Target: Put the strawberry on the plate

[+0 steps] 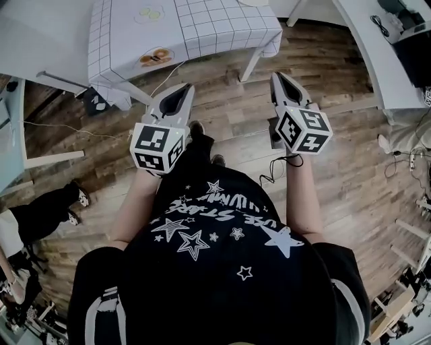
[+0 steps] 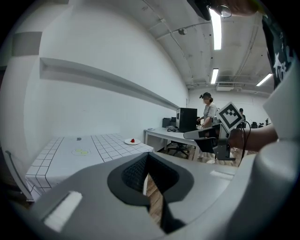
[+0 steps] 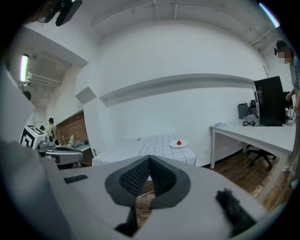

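Wooden floor (image 1: 337,87) fills most of the head view. One table with a checked cloth (image 1: 202,27) stands ahead of the person, its far end cut off by the frame's top edge. One white desk (image 3: 262,133) is to the right of it and carries one black computer tower (image 3: 267,101). Two grippers are held up over the floor, well short of the table: left gripper (image 1: 186,87) clenched with its jaws together on nothing, right gripper (image 1: 275,76) likewise clenched and empty. There are two marker cubes, one per gripper (image 1: 157,145) (image 1: 304,130). One white plate (image 3: 172,144) sits near the cloth's far right corner. One strawberry (image 3: 178,142) lies on that plate, roughly central; it is legible only in the two gripper views, as a small red speck. The cloth has two flat marks, one yellow-green (image 1: 149,13) and one orange-brown (image 1: 156,58), too small to identify.
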`<state>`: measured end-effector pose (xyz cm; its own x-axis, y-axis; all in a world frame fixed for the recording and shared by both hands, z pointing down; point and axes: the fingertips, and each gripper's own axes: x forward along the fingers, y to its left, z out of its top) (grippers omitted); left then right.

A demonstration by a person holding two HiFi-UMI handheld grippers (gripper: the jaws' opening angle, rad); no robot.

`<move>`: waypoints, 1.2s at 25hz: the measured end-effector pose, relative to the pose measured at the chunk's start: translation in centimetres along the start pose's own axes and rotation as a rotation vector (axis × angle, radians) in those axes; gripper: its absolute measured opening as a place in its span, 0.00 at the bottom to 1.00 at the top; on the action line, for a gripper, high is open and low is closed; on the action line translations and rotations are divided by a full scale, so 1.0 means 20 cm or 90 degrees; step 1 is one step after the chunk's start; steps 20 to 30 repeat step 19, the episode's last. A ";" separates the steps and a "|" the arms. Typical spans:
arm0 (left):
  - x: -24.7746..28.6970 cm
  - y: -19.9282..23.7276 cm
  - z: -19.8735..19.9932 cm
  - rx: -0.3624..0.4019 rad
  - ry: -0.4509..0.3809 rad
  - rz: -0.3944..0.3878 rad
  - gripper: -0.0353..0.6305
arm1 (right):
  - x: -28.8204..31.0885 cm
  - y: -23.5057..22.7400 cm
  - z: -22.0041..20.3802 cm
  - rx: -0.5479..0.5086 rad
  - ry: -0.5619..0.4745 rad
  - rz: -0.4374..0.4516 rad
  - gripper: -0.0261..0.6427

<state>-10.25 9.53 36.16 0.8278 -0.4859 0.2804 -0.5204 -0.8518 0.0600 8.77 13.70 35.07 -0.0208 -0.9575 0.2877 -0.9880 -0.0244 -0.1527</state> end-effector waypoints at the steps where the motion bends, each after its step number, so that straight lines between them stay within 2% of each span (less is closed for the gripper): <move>1: -0.02 -0.01 -0.01 -0.002 0.003 0.004 0.07 | -0.01 0.01 -0.01 0.003 0.001 0.003 0.06; 6: -0.07 -0.07 -0.03 -0.005 0.020 0.005 0.07 | -0.04 0.04 -0.07 0.007 0.008 0.020 0.06; 11: -0.06 -0.11 -0.05 0.010 0.033 -0.010 0.07 | -0.07 0.00 -0.10 0.034 -0.002 0.010 0.06; 19: 0.01 -0.13 0.02 0.007 0.017 -0.032 0.07 | -0.07 -0.05 -0.07 0.019 0.002 -0.005 0.06; 30: 0.01 -0.13 0.02 0.007 0.017 -0.032 0.07 | -0.07 -0.05 -0.07 0.019 0.002 -0.005 0.06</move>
